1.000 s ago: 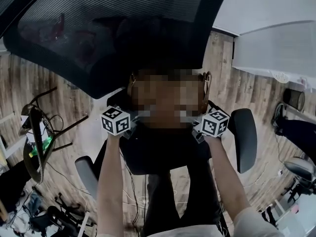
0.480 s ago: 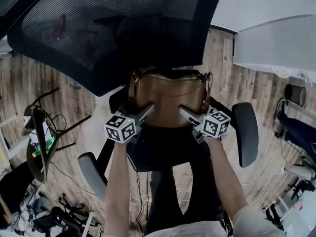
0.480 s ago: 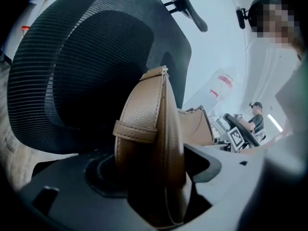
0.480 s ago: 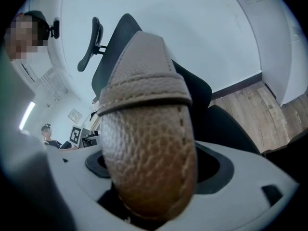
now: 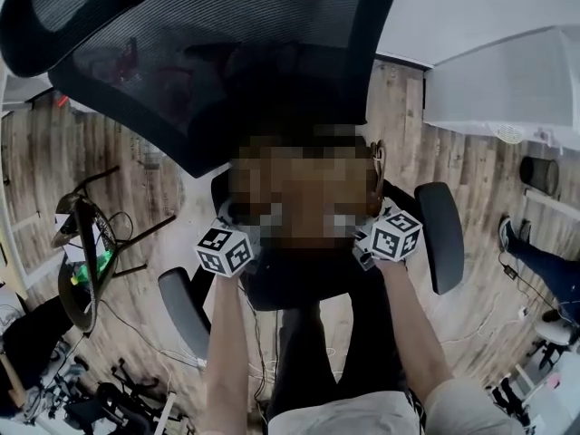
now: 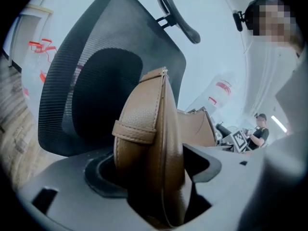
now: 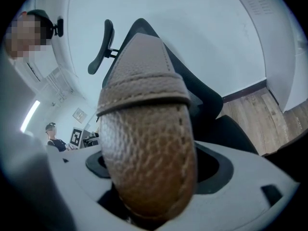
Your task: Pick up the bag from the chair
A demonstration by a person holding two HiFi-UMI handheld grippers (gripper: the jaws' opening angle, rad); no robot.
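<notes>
Left gripper (image 6: 159,186) and right gripper (image 7: 149,189) each have their fingers (image 6: 67,186) clamped tight on one end of the bag (image 6: 149,129), with the chair (image 5: 227,43) right behind the fingers. I'd raise both together and level, so the leather doesn't slip or twist.

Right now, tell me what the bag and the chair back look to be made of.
The bag looks like tan leather or faux leather, and I can't tell which. Pebbled grain, stitched seams and a soft, low sheen show up close. The chair back looks like black woven mesh with a matte finish. What lies behind shows faintly through its weave, so it is probably a synthetic fabric.
</notes>
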